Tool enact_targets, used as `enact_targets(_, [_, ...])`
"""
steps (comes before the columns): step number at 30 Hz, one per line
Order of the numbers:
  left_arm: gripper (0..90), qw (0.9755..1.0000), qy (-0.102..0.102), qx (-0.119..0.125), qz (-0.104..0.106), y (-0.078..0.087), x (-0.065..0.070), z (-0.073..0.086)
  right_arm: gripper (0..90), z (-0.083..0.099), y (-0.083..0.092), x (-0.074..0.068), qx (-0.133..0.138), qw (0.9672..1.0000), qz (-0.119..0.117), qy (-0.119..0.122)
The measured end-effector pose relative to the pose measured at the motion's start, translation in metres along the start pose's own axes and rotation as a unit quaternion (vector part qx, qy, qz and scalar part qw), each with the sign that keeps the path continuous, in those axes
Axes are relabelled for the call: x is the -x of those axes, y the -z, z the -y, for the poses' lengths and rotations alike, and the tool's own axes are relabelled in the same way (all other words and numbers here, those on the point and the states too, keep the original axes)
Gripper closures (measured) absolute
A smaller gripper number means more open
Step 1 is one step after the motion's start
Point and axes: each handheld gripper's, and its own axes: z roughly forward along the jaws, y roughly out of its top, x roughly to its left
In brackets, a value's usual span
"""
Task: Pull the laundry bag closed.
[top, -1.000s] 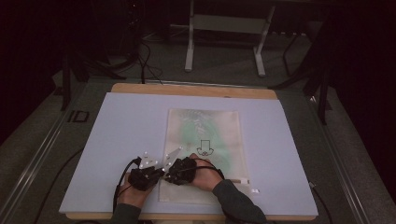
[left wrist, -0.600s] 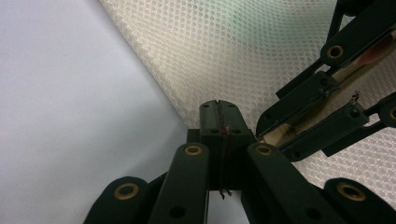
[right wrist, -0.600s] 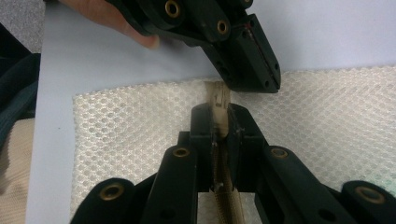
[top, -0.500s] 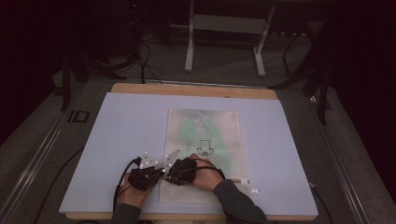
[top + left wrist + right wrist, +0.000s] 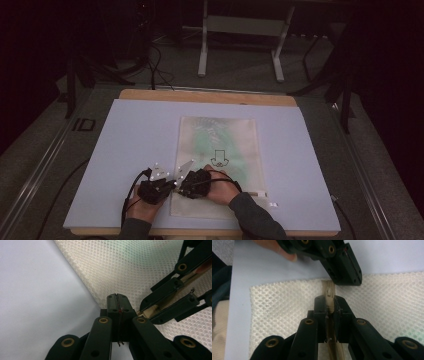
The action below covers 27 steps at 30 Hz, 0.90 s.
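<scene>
Step in hand: gripping the mesh bag (image 5: 220,165) at its 7 o'clock corner on the table (image 5: 125,135). Left gripper (image 5: 117,302) pinches the bag's edge — right gripper (image 5: 329,303) pinches its tan strip (image 5: 328,291). Next, probably: pull apart steadily.

Around the workspace
A pale board (image 5: 130,145) lies on a wooden table (image 5: 205,96); grey floor (image 5: 240,80) beyond, with a metal stand (image 5: 242,25) and black cables (image 5: 155,65); small white tag (image 5: 273,204) near the front edge.
</scene>
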Motion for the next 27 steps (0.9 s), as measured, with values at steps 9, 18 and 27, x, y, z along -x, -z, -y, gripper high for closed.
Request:
enact_targets(9, [89.4,1.0000,0.001,0.000,0.000,0.0000,0.0001,0.0000,82.4,0.0016,0.0014,-0.0008,-0.003,1.0000,0.001,0.003])
enact_targets(18, [89.4,1.0000,0.002,0.000,-0.001,0.0000,0.0002,-0.0001,82.4,0.0054,0.0047,-0.0012,-0.005,1.0000,0.004,0.006])
enact_targets(27, [89.4,1.0000,0.003,0.001,0.000,0.0000,0.0000,0.0000,82.4,0.0087,0.0077,-0.0024,-0.007,0.9999,0.007,0.008])
